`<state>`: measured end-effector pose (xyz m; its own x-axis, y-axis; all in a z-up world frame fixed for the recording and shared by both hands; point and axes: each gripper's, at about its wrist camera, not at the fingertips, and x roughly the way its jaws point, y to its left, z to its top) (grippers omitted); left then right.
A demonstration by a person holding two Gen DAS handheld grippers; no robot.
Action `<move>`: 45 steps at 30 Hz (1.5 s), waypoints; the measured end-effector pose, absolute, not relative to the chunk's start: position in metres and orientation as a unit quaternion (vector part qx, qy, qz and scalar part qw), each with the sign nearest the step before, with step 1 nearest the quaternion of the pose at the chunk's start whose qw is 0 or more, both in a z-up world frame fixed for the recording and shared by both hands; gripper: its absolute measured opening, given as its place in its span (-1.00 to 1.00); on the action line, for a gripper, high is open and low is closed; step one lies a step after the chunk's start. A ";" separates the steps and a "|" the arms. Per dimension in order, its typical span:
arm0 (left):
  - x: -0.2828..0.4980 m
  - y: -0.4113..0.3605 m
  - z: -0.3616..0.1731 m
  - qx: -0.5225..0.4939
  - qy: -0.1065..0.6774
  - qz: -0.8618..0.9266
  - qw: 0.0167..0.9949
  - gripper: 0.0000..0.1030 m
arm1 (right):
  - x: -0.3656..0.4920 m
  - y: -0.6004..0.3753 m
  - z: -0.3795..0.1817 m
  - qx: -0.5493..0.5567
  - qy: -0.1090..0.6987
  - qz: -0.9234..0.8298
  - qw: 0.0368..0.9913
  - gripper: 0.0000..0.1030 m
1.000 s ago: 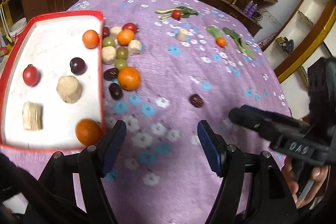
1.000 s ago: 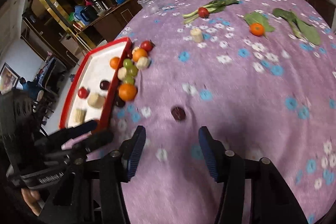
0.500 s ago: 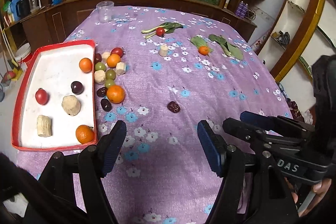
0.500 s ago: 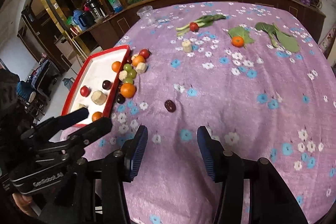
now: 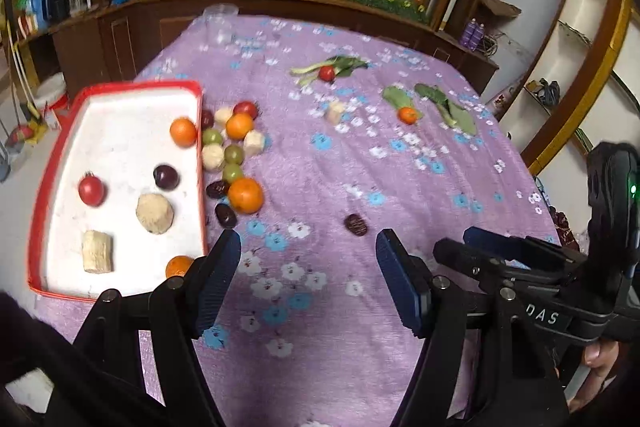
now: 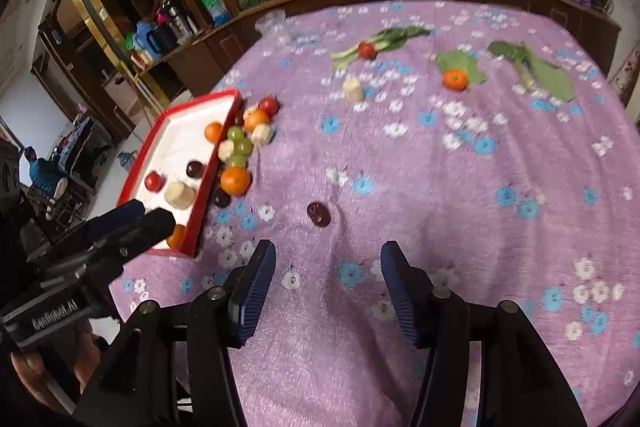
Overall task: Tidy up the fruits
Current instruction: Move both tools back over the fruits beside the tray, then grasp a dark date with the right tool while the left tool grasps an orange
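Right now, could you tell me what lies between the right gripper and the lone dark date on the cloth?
Nothing but bare purple cloth lies between the right gripper and the date, as the right wrist view shows.

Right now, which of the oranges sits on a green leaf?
The small orange at the far right of the cloth, resting on a flat green leaf. The other oranges are at the red tray, inside it or beside its rim, none on a leaf.
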<state>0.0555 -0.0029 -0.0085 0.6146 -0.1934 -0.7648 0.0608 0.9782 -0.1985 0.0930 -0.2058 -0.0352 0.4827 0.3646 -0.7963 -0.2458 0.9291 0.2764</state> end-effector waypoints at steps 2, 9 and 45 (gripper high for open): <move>0.063 0.002 -0.019 -0.073 0.444 -0.060 0.891 0.35 | 0.101 -0.198 -0.048 0.056 0.485 0.190 0.852 0.09; 0.082 0.018 -0.041 -0.077 0.462 -0.055 0.882 0.35 | 0.137 -0.174 -0.078 0.040 0.493 0.216 0.842 -0.24; 0.162 0.012 -0.086 0.005 0.525 -0.027 0.851 -0.35 | 0.154 -0.170 -0.102 0.023 0.506 0.223 0.833 -0.61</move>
